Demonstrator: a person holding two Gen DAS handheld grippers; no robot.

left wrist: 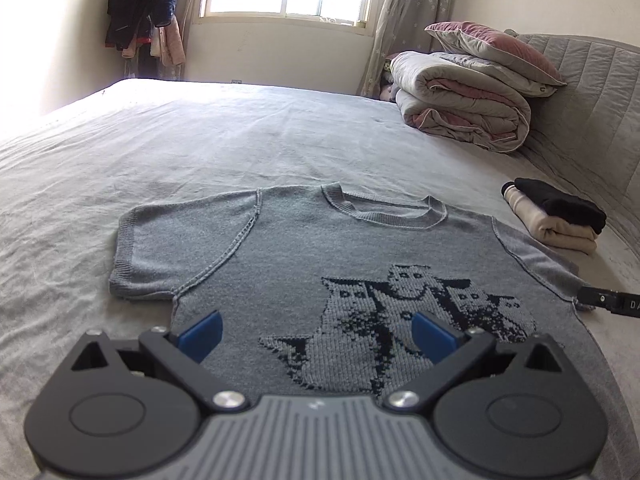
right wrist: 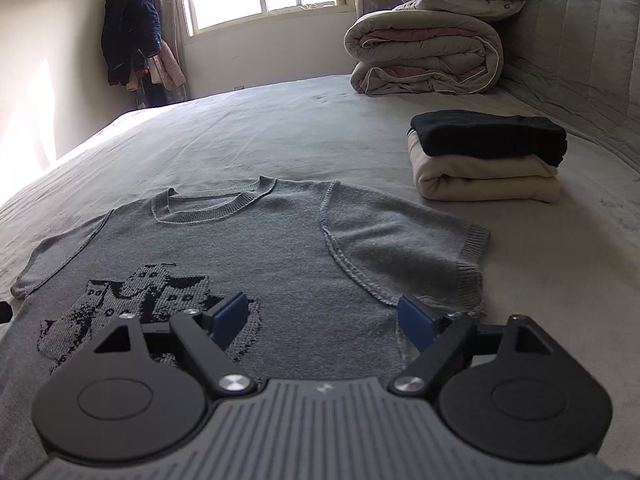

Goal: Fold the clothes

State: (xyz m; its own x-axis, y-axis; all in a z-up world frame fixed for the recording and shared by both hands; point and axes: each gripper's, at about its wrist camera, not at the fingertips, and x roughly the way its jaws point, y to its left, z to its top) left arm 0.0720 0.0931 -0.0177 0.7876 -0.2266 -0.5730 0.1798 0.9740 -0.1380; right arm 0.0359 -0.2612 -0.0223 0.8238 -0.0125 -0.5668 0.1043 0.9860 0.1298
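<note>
A grey knitted short-sleeved sweater with a dark cat pattern lies flat, face up, on the bed, collar pointing away from me. My left gripper hovers over its lower left part, jaws wide apart, nothing between the blue pads. My right gripper hovers over the lower right part near the right sleeve, jaws also wide apart and empty. The tip of the right gripper shows at the right edge of the left wrist view, beside the sleeve hem.
A folded stack, black garment on a cream one, sits right of the sweater. A rolled quilt with pillows lies at the padded headboard. The grey bedsheet spreads beyond; clothes hang in the far corner.
</note>
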